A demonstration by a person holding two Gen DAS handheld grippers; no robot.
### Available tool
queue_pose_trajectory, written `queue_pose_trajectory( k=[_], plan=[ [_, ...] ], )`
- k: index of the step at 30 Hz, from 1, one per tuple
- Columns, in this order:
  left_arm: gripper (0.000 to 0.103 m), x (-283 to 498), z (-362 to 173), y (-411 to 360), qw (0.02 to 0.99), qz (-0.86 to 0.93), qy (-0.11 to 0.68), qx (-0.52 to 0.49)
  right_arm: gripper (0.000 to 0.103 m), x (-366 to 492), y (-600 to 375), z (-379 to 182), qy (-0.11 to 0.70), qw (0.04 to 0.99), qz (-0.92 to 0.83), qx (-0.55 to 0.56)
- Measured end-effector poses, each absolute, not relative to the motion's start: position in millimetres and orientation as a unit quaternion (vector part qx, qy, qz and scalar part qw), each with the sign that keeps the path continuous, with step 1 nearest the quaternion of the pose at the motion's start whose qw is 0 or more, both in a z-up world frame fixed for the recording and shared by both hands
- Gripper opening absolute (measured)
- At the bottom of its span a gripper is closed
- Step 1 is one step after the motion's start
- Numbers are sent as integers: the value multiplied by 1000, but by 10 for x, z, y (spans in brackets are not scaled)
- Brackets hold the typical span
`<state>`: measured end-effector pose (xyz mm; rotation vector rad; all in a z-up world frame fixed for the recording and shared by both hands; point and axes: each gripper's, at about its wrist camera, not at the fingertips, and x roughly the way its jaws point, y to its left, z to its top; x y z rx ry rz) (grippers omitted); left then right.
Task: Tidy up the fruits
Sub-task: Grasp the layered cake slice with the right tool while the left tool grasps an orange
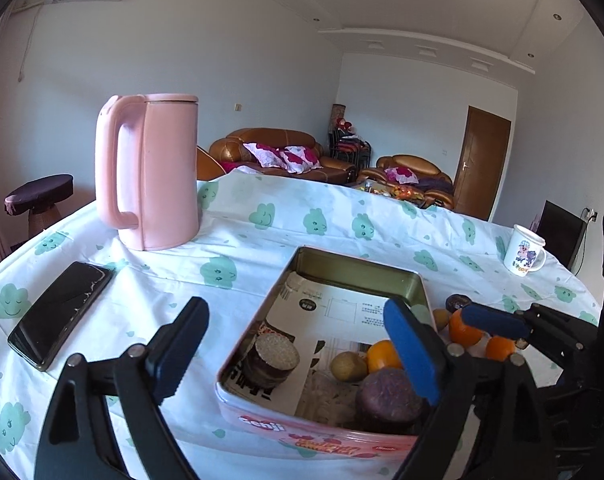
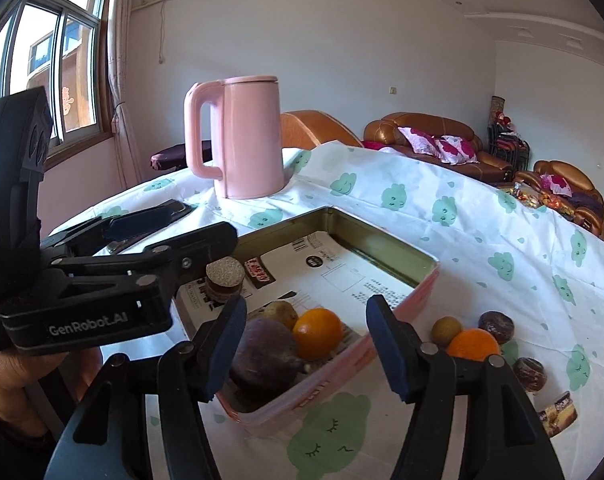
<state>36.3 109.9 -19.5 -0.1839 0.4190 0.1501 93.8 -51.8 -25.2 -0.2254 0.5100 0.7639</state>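
Note:
A pink rectangular tin (image 1: 326, 436) (image 2: 402, 312) lies open on the table, lined with printed paper. Inside its near end lie an orange (image 1: 382, 356) (image 2: 317, 332), a brown kiwi (image 1: 348, 366) (image 2: 280, 312), a dark purple fruit (image 1: 390, 396) (image 2: 264, 360) and a round cake (image 1: 272, 356) (image 2: 224, 278). Outside, to the tin's right, lie another orange (image 2: 472, 344) (image 1: 464, 328), a small brown fruit (image 2: 446, 330) and dark round fruits (image 2: 496, 326). My left gripper (image 1: 298, 352) is open and empty above the tin. My right gripper (image 2: 306, 348) is open and empty over the tin's near corner.
A pink kettle (image 1: 150, 172) (image 2: 238, 136) stands at the back of the table. A black phone (image 1: 62, 314) lies to the left. A printed mug (image 1: 524, 256) stands far right. A wrapped snack (image 2: 558, 416) lies near the right edge. Sofas stand behind.

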Motion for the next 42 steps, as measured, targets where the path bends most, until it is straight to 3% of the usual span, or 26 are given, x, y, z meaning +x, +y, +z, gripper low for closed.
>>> queue_pose_trajectory(
  k=[10,26,30,33,38,39,41,42],
  plan=[
    [91,523,-96,400,976,1,211,-49,72,1230,-1590,-226,243,938,220,-117],
    [89,974,-333,-629,954,-97,285,2,71,1659,-2315,-507,359,913,184,-55],
    [77,1076,-379,-720,944,-114,310,4,58,1715,-2322,-558,378,903,198,-45],
    [67,1158,-428,-770,935,-128,332,7,56,1718,-2286,-575,383,899,209,-48],
    [60,1203,-464,-824,927,-139,348,11,56,1732,-2144,-638,401,883,232,-76],
    [60,1200,-463,-828,927,-140,347,13,53,1739,-2126,-653,405,880,235,-79],
    [60,1202,-466,-850,926,-143,349,17,38,1745,-2126,-664,409,879,234,-79],
    [60,1213,-475,-860,925,-143,352,19,36,1750,-2143,-662,409,880,231,-76]
  ],
)
